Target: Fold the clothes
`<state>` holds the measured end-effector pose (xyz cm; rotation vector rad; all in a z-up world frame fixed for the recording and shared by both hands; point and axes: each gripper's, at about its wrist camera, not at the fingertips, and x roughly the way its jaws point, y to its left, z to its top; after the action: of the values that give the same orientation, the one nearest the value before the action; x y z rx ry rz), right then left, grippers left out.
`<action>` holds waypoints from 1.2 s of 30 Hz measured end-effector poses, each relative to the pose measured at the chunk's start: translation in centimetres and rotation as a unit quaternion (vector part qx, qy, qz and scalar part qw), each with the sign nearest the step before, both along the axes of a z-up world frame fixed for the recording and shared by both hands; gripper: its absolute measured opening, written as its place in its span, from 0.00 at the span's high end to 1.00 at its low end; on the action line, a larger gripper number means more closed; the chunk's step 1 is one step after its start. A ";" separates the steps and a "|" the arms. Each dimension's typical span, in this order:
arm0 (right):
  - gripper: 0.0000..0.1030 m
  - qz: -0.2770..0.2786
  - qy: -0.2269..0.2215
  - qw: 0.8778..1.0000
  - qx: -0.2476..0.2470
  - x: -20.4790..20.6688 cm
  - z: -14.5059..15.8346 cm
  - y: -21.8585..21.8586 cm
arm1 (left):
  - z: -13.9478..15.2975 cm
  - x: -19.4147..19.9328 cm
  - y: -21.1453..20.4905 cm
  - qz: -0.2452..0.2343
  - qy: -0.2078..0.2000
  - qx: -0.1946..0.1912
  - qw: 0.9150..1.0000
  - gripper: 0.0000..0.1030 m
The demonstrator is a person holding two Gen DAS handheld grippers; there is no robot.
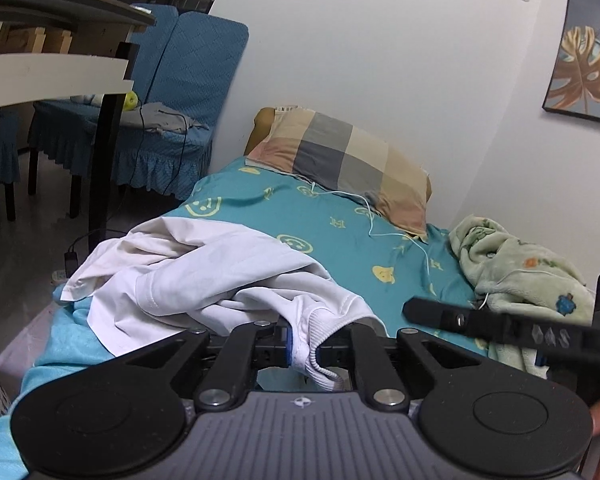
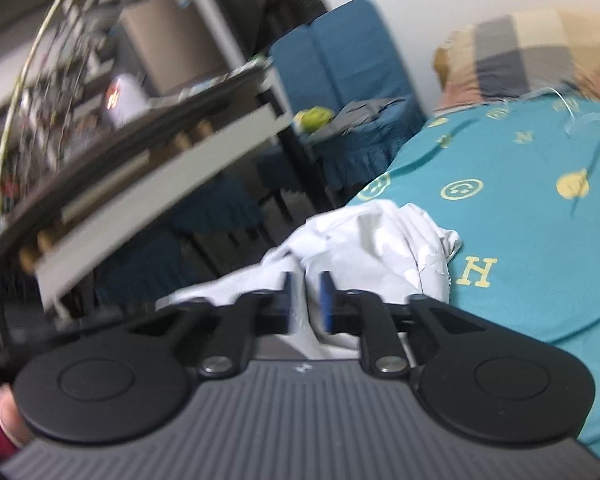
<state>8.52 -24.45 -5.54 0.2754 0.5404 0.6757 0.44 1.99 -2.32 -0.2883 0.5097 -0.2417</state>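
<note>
White cloth, a crumpled garment [image 1: 204, 276], lies on the teal bedsheet [image 1: 340, 232] short of the checked pillow [image 1: 352, 156]. Its ribbed hem is pinched tight in the left gripper [image 1: 303, 350]. The right gripper [image 2: 305, 300] (blurred) has its jaws parted, cloth between them, pads not pressing.

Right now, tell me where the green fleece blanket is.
In the left wrist view, the green fleece blanket lies crumpled on the bed's right side against the wall, below the checked pillow.
</note>
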 end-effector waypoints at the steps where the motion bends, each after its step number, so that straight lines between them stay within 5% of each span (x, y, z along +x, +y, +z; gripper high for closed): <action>1: 0.57 0.013 -0.008 1.000 -0.016 -0.2 0.1 0.4 | 0.0 0.0 0.0 0.000 0.001 -0.001 1.000 0.91; 3: 0.43 0.041 -0.016 0.998 -0.040 -0.5 0.3 1.0 | 0.0 0.1 0.1 0.000 0.001 -0.002 1.000 0.91; 8: 0.44 0.063 -0.009 0.991 -0.121 -0.2 -0.7 2.3 | 0.1 0.2 0.4 0.004 0.001 -0.005 1.000 0.91; 10: 0.44 0.022 0.015 0.991 -0.131 0.7 -1.7 2.3 | 0.2 0.3 0.4 0.004 0.000 -0.005 1.000 0.91; 14: 0.57 -0.045 0.039 0.993 -0.098 1.9 -3.3 1.5 | 0.0 0.4 0.0 -0.002 0.002 0.005 1.000 0.91; 18: 0.84 -0.082 -0.018 0.993 -0.078 0.9 -2.3 1.5 | -0.3 0.6 -0.5 -0.006 0.007 0.017 1.000 0.91; 20: 0.89 -0.097 -0.050 0.992 -0.062 0.1 -1.4 1.2 | -0.5 0.6 -0.8 -0.009 0.010 0.023 1.000 0.90; 27: 0.94 -0.133 -0.099 0.986 0.010 -1.4 1.4 -0.4 | -1.4 1.0 -2.4 -0.024 0.013 0.064 0.998 0.88; 36: 0.96 -0.158 -0.126 0.978 0.054 -2.6 3.1 -1.9 | -1.9 0.6 -4.1 -0.045 0.003 0.093 0.995 0.72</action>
<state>5.93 -26.37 -2.43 0.3634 0.2087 0.4215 1.07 -2.08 -4.18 -0.0842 0.5470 -0.2795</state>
